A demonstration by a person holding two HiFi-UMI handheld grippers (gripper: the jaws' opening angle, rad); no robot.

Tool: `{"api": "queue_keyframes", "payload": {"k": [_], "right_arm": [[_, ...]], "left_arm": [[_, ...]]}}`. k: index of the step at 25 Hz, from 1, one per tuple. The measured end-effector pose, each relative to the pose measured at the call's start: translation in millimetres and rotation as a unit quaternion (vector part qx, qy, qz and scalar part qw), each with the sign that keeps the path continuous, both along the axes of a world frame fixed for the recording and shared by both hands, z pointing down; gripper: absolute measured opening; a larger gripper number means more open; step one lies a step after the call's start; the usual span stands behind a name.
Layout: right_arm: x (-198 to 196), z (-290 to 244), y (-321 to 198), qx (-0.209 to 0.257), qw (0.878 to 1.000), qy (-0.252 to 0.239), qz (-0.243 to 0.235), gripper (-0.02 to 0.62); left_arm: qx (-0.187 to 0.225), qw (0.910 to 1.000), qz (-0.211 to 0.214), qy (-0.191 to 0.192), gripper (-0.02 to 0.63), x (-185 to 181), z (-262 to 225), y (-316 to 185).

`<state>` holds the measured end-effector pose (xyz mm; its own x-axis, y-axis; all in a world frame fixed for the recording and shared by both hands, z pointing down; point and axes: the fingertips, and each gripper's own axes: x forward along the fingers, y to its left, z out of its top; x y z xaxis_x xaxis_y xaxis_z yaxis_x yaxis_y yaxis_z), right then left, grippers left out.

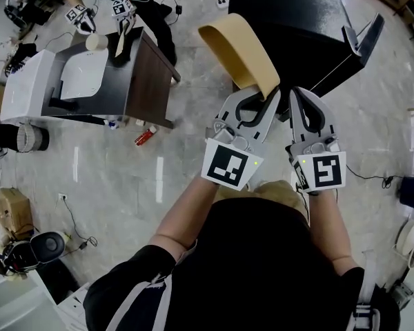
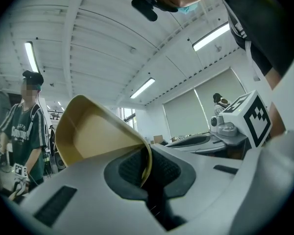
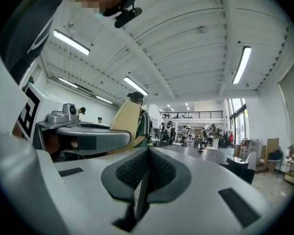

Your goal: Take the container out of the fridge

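Note:
A tan, thin-walled container [image 1: 239, 49] is held up in the air by its rim, its open side tilted. My left gripper [image 1: 269, 96] is shut on that rim; in the left gripper view the rim [image 2: 146, 163] is pinched between the dark pads and the container [image 2: 95, 131] spreads up and left. My right gripper [image 1: 301, 96] is just to the right of it, shut with nothing between its pads [image 3: 159, 173]. From the right gripper view the container [image 3: 125, 121] shows behind my left gripper [image 3: 88, 135]. A black cabinet [image 1: 297, 26] stands just beyond the container.
At the far left another person works with two grippers [image 1: 100, 18] over a dark wooden table [image 1: 150, 74] bearing a white appliance [image 1: 41, 81]. A red can [image 1: 145, 137] lies on the marble floor. Cables, a box [image 1: 10, 202] and gear line the edges.

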<state>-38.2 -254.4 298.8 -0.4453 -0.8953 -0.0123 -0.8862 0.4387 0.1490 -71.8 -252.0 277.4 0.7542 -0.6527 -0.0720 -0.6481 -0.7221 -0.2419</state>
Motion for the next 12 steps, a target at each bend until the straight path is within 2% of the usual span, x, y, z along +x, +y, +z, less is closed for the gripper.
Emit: {"api": "queue_keyframes", "payload": {"k": [12], "right_arm": [[17.6, -13.5, 60.8, 0.018, 0.999, 0.004, -0.027, 0.034]], "left_arm": [[0.020, 0.9992, -0.034, -0.002, 0.029, 22.9, -19.4, 57.4]]}}
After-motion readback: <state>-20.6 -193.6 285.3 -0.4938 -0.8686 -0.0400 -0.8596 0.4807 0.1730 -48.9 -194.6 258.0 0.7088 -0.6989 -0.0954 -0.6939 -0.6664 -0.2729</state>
